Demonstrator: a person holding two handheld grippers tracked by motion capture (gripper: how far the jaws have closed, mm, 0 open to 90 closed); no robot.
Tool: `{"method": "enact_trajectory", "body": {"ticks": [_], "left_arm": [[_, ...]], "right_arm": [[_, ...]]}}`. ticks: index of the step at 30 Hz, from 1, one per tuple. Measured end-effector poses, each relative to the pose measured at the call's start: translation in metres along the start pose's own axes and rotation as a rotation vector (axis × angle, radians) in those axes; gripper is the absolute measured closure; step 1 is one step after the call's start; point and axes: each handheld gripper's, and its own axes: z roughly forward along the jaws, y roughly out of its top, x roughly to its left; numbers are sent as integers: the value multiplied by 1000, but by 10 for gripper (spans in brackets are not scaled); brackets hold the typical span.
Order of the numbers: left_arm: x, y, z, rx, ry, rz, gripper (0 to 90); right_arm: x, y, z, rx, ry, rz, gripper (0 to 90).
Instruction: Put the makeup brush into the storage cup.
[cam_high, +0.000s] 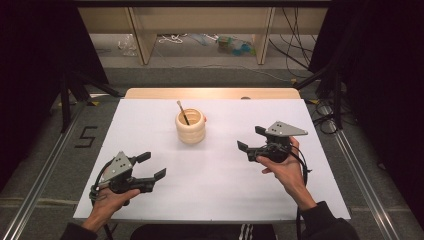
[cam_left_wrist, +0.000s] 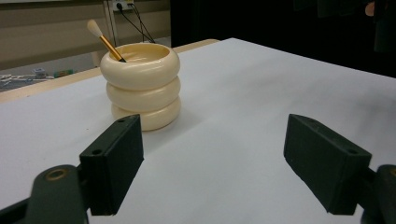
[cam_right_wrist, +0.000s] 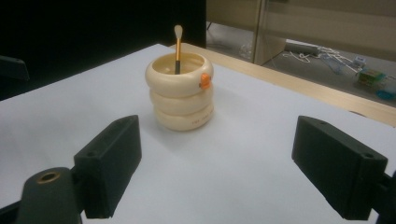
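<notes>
Jaws spread wide and holding nothing mark the left gripper (cam_high: 150, 166), low over the white table sheet (cam_high: 215, 185). Ahead of it and to its right stands the cream holder shaped like three stacked rings (cam_high: 190, 126), upright, a gold-handled brush with a pale tuft (cam_high: 182, 112) leaning inside. An orange knob (cam_right_wrist: 204, 81) sits under its rim; faint lettering on the bottom ring is too small to read. The right gripper (cam_high: 251, 139), likewise gaping and empty, faces it from the other side, well apart.
</notes>
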Motion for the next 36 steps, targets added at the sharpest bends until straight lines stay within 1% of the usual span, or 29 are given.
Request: {"method": "enact_trajectory", "body": {"ticks": [1,3,7,8,10,11,12,14,15,16,17,18,19,20,21,23,24,25,26,29,30,31,32,33,34,35,36], "left_arm": [[0,0,0,0,0,-1,199],[0,0,0,0,-1,-1,199],[0,0,0,0,-1,-1,199],[0,0,0,-1,-1,-1,199],[0,0,0,0,-1,-1,199],[0,0,0,0,-1,-2,199],[-1,0,0,0,-1,-2,199],[-1,0,0,-1,-1,-11,198],[-1,0,0,0,0,-5,199],[0,0,0,1,-1,-2,198],[0,0,0,1,-1,-2,198],[0,0,0,1,0,-2,198],[-1,0,0,1,0,-2,198],[-1,0,0,0,0,-5,198],[-1,0,0,0,-1,-4,198],[0,0,0,1,0,-3,197],[0,0,0,1,1,-3,195],[-1,0,1,2,2,-12,190],[-1,0,1,2,3,-16,187],[0,0,0,2,1,-5,185],[-1,0,1,2,2,-15,184],[-1,0,1,2,3,-16,182],[-1,0,1,3,2,-14,182],[-1,0,1,2,2,-14,181],[-1,0,0,2,2,-16,178],[-1,0,1,1,2,-17,175],[-1,0,1,2,1,-17,174]], "right_arm": [[0,-2,0,-7,1,3,165],[0,-4,-3,0,4,5,165],[0,-9,-6,-9,3,11,165],[0,-10,-8,-3,5,12,165],[0,-13,-9,-14,10,22,165],[0,-14,-10,-6,20,42,165],[0,-15,-11,13,19,51,164],[-1,-19,-11,-7,10,42,163],[0,-20,-13,7,16,56,162],[-1,-20,-13,8,12,48,161],[-1,-21,-14,16,15,51,161],[-1,-22,-15,10,14,46,161],[-1,-23,-14,2,24,59,161],[-1,-23,-15,1,14,60,161],[-1,-24,-16,7,23,62,161],[-1,-26,-18,20,16,62,161],[-1,-26,-18,19,19,73,161],[-1,-27,-19,12,17,64,161],[-1,-28,-19,2,24,76,161],[0,-29,-22,9,14,66,161],[0,-30,-23,13,24,78,161],[1,-31,-23,8,21,76,161],[0,-31,-24,10,11,62,161],[1,-32,-25,19,25,74,161],[1,-33,-24,-2,20,66,161],[2,-33,-25,6,29,80,161],[2,-34,-26,6,29,80,161]]}}
